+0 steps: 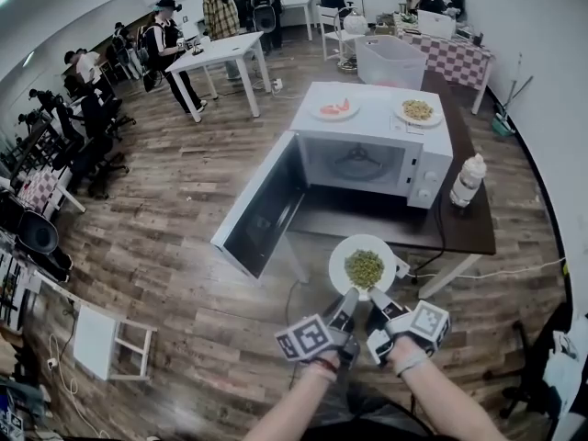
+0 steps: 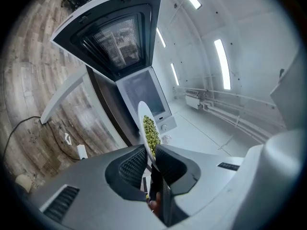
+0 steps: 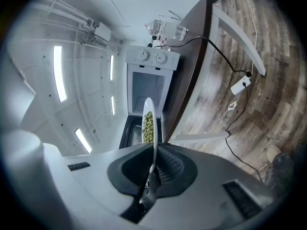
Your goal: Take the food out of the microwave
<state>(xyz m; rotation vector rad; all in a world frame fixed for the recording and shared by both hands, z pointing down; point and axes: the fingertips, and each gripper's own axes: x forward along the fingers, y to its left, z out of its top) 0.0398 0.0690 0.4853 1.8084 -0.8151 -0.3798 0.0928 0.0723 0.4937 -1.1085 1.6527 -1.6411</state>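
Hard to make out from the head view: the inside of the microwave [image 1: 372,159], only a dim round tray behind the open door [image 1: 262,211]. Also hidden: the near rim of the white plate [image 1: 367,243], tucked between the jaws. In both gripper views, seen only from the side, thin as a line.

Clamped on that rim with the left gripper [image 1: 346,303]. Clamped on it again just beside, with the right gripper [image 1: 378,303]. Held up in front of the open microwave, near the front edge of the brown tabletop [image 1: 459,232]. On the plate, a small heap of green peas [image 1: 364,268].

Only in the head view: two more plates on top of the microwave, one with red food [image 1: 336,108], one with yellow food [image 1: 417,109]. Just beside the microwave, a bottle [image 1: 467,180] standing upright on the tabletop.
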